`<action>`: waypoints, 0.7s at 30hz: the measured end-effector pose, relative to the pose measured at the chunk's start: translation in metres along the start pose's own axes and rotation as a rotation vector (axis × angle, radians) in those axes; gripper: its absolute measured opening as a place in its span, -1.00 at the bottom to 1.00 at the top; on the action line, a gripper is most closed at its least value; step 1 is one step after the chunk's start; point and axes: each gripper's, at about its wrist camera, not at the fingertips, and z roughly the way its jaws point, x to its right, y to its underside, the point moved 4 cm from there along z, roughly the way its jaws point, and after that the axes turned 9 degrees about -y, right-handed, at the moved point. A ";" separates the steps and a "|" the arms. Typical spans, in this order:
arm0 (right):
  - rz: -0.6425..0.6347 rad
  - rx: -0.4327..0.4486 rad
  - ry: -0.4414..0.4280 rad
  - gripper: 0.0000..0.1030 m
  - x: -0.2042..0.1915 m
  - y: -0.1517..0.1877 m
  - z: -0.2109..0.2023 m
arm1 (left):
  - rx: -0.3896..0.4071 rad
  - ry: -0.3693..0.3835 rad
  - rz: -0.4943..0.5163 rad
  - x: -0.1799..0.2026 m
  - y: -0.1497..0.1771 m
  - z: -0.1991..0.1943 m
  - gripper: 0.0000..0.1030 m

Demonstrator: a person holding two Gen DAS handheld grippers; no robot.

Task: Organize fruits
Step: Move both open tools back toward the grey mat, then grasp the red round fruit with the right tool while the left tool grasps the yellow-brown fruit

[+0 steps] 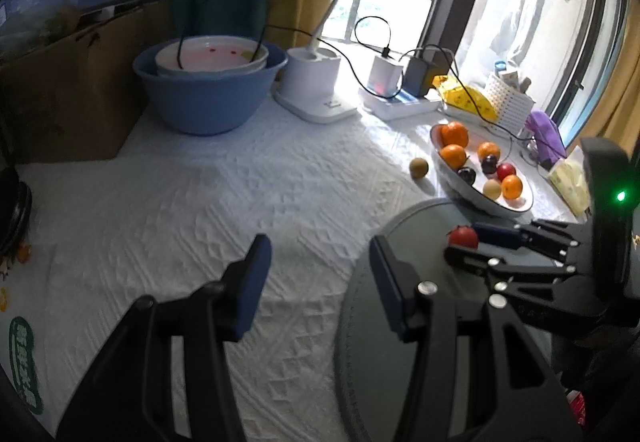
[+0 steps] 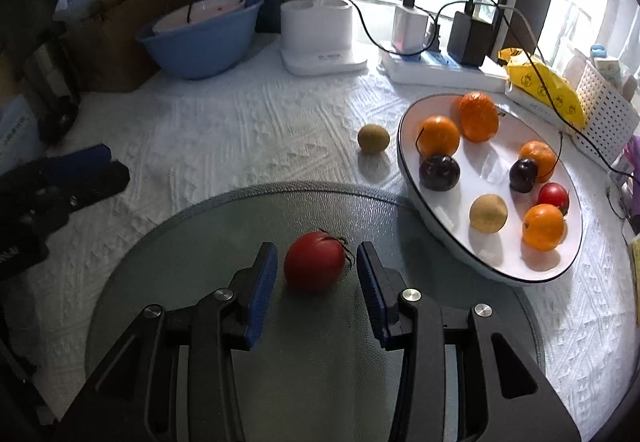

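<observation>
A red tomato (image 2: 315, 260) lies on the round grey glass plate (image 2: 192, 242). My right gripper (image 2: 317, 248) stands open around it, with a thin gap at each blue pad. In the left wrist view the same tomato (image 1: 463, 237) shows between the right gripper's fingers (image 1: 496, 233). My left gripper (image 1: 320, 246) hovers open with nothing in it over the white cloth, at the glass plate's left edge (image 1: 360, 282). The white oval plate (image 2: 404, 162) holds several oranges, two dark plums, a small red tomato and a tan fruit. A brown kiwi-like fruit (image 2: 373, 138) sits on the cloth just left of that plate.
At the back stand a blue basin (image 2: 200, 42) holding a white bowl, a white lamp base (image 2: 320, 34), a power strip with chargers and cables (image 2: 440, 62), a yellow bag (image 2: 540, 82) and a white basket (image 2: 604, 110). A cardboard box (image 1: 68, 94) stands back left.
</observation>
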 end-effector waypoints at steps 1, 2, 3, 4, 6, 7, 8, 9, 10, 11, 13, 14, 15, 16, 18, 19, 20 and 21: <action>-0.001 -0.003 -0.001 -0.17 0.000 0.001 0.002 | -0.002 0.003 0.000 0.001 0.000 0.001 0.02; -0.003 -0.005 -0.002 -0.30 0.000 0.002 0.002 | -0.004 0.006 0.001 0.003 0.000 0.002 0.02; -0.008 -0.009 -0.006 -0.36 0.000 0.003 0.003 | -0.007 0.008 0.004 0.004 0.000 0.004 0.02; -0.012 -0.007 -0.007 -0.36 0.000 0.003 0.003 | -0.011 0.010 0.009 0.006 0.000 0.006 0.02; -0.021 -0.002 -0.008 -0.36 -0.001 0.002 0.001 | -0.015 0.016 0.017 0.009 -0.001 0.007 0.02; -0.024 0.007 -0.011 -0.37 -0.001 0.001 -0.002 | -0.014 0.017 0.022 0.012 -0.002 0.008 0.02; -0.026 0.014 -0.012 -0.37 -0.001 0.000 -0.004 | -0.014 0.018 0.027 0.014 -0.003 0.008 0.02; -0.029 0.021 -0.011 -0.37 0.000 -0.001 -0.007 | -0.014 0.019 0.030 0.016 -0.005 0.009 0.02; -0.031 0.031 -0.011 -0.37 0.000 -0.004 -0.011 | -0.012 0.021 0.035 0.019 -0.007 0.009 0.02; -0.033 0.040 -0.011 -0.37 0.000 -0.006 -0.014 | -0.010 0.023 0.038 0.020 -0.009 0.009 0.02; -0.039 0.065 -0.009 -0.37 0.001 -0.012 -0.023 | -0.005 0.026 0.048 0.026 -0.014 0.010 0.02; -0.040 0.078 -0.008 -0.37 0.003 -0.015 -0.027 | -0.002 0.028 0.054 0.028 -0.017 0.010 0.02; -0.041 0.090 -0.007 -0.37 0.005 -0.019 -0.030 | 0.000 0.029 0.059 0.031 -0.019 0.011 0.02; -0.040 0.100 -0.006 -0.37 0.007 -0.022 -0.034 | 0.001 0.032 0.065 0.034 -0.022 0.012 0.02; -0.036 0.119 -0.001 -0.37 0.012 -0.028 -0.040 | 0.001 0.036 0.077 0.041 -0.026 0.015 0.02; -0.032 0.129 0.000 -0.37 0.016 -0.032 -0.043 | 0.000 0.039 0.082 0.045 -0.029 0.018 0.02; -0.030 0.134 0.001 -0.37 0.019 -0.034 -0.044 | 0.000 0.041 0.084 0.047 -0.031 0.019 0.02; -0.026 0.139 0.004 -0.37 0.023 -0.037 -0.045 | 0.001 0.044 0.086 0.050 -0.033 0.020 0.02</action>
